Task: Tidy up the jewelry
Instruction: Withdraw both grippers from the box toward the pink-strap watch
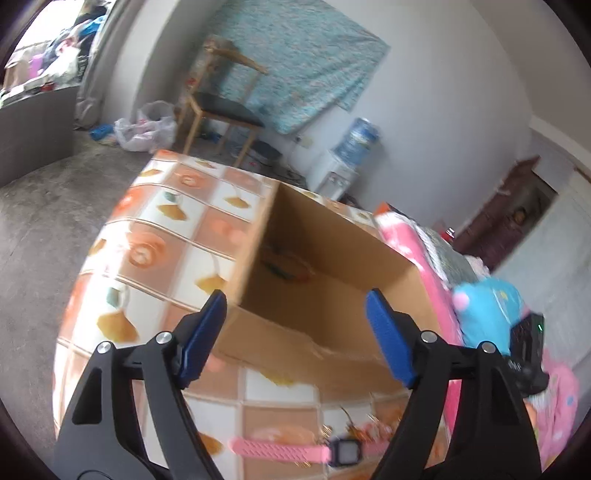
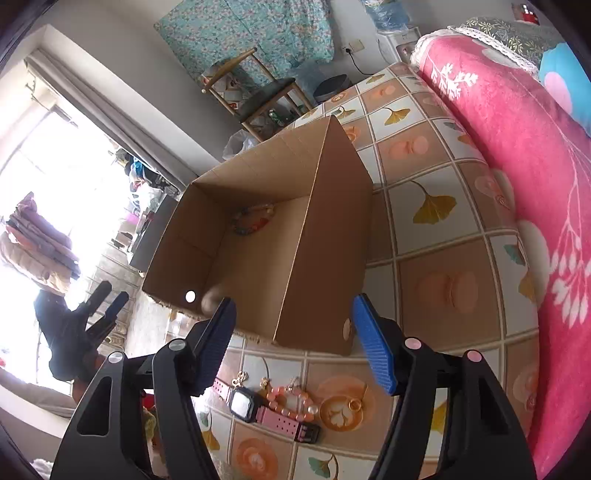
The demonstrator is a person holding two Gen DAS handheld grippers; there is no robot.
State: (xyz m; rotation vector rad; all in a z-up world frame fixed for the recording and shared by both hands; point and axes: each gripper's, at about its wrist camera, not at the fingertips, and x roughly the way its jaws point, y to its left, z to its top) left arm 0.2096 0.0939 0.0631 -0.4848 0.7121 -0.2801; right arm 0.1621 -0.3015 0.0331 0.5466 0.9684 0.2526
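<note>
On the tiled tablecloth [image 2: 439, 206], patterned with orange squares and yellow ginkgo leaves, stands an open cardboard box [image 2: 317, 266], the largest thing on the table. To the right of the table lies a pink blanket [image 2: 517, 147] with white branch prints, and in the left wrist view a blue plush toy [image 1: 487, 314] rests on it. Far behind the table a wooden chair [image 2: 258, 96] stands against the wall under a hanging teal floral cloth [image 2: 251, 29], with a water dispenser [image 1: 354, 155] further right.

Inside the box, at its far end, a colourful beaded bracelet [image 2: 253, 219] lies on the bottom. Near the front of the box, on the cloth, the rest of the jewelry sits in a loose cluster: a pink-strapped watch [image 2: 269, 410] with a dark square face, a string of peach beads [image 2: 295, 402] touching its strap on the right side, a small gold ring [image 2: 354, 404] just right of the beads, and some gold trinkets beside them, too small to make out.

Both tools hover above the near edge of the table, apart from everything. The right gripper [image 2: 299, 347] has its blue pads spread wide and nothing between them, over the near right corner of the box. The left gripper [image 1: 295, 339] is likewise spread wide and bare, facing the near wall of the box; that view is blurred.
</note>
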